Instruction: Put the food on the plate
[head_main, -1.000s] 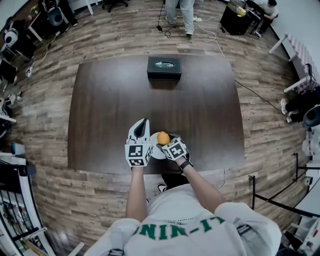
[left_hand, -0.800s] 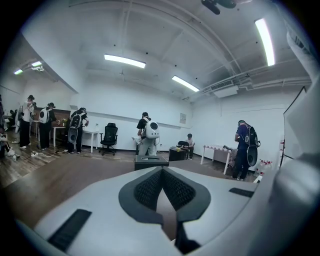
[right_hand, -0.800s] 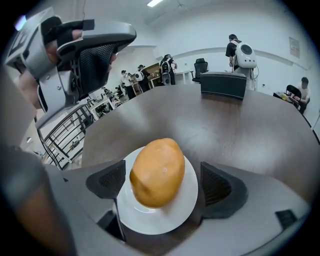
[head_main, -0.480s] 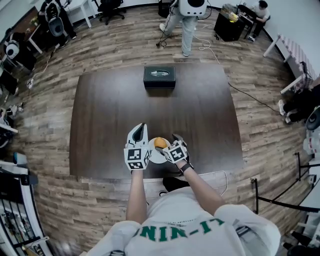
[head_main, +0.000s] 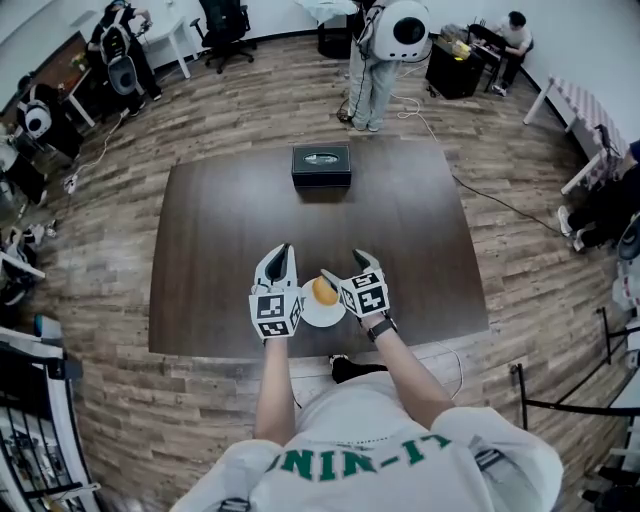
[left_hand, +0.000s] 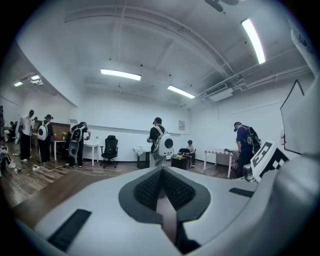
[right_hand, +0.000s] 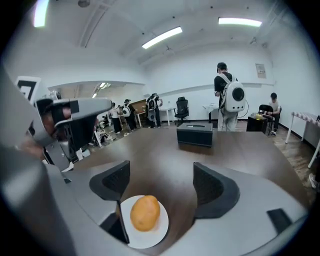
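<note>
Potato (right_hand: 145, 213) lies on the white plate (right_hand: 161, 231) at the near edge of the surface (head_main: 400, 230). Right tongs (right_hand: 162, 182) stand apart and are closing, pads clear of it. Left tongs (left_hand: 162, 187) are shut and empty. Potato judged firm, rounded and liable to roll; grip across its short middle.

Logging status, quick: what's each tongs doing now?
Left tongs: shut, empty.
Right tongs: open, closing, nothing between; food sits on plate.

The food (head_main: 324, 290) is released onto the plate (head_main: 326, 315); the right claw (head_main: 343, 265) is drawn back, empty, its jaws closing.
</note>
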